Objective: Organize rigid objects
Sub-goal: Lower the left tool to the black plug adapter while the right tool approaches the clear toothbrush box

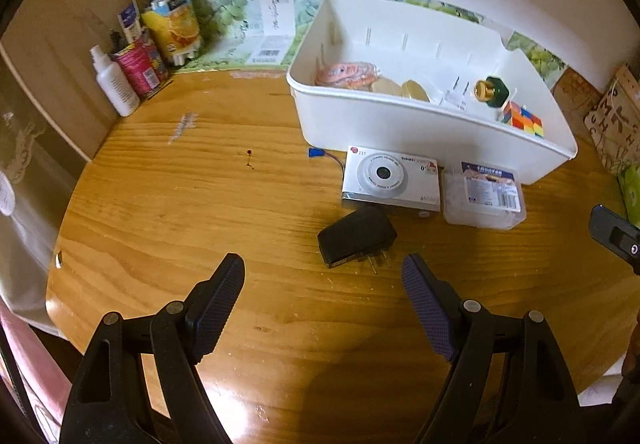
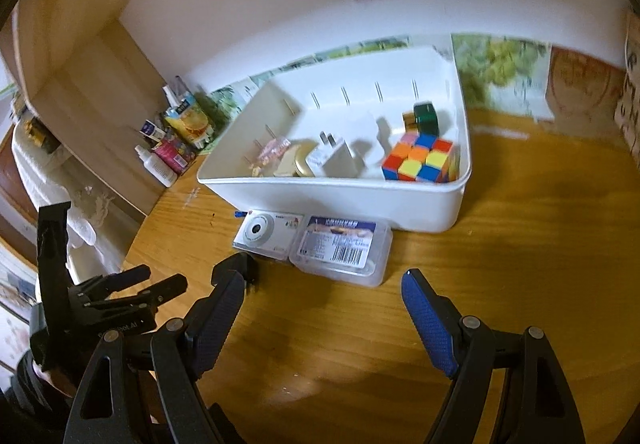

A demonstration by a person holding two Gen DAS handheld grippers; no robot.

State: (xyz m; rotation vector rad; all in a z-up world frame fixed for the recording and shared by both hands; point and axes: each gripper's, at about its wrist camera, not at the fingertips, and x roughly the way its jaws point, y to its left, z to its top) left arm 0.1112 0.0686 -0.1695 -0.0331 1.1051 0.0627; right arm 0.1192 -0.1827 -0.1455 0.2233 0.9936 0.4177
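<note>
- On the wooden table (image 1: 160,204), just before the white bin (image 1: 400,124), lie a black charger (image 1: 354,236), a silver camera (image 1: 390,178) and a clear plastic box (image 1: 482,196).
- Left gripper (image 1: 322,286) hangs empty, jaws spread wide, nearest the charger.
- Right gripper (image 2: 324,294) is likewise spread and empty, facing the plastic box.
- Best approach, I judge: straddle the charger's body, avoid its prongs, close squarely.
- Lift clear of the rim before lowering into the bin.

Black charger (image 2: 251,276) mostly hidden behind right hand-held gripper (image 2: 324,292) finger; label print on clear box (image 2: 340,248) illegible.
</note>
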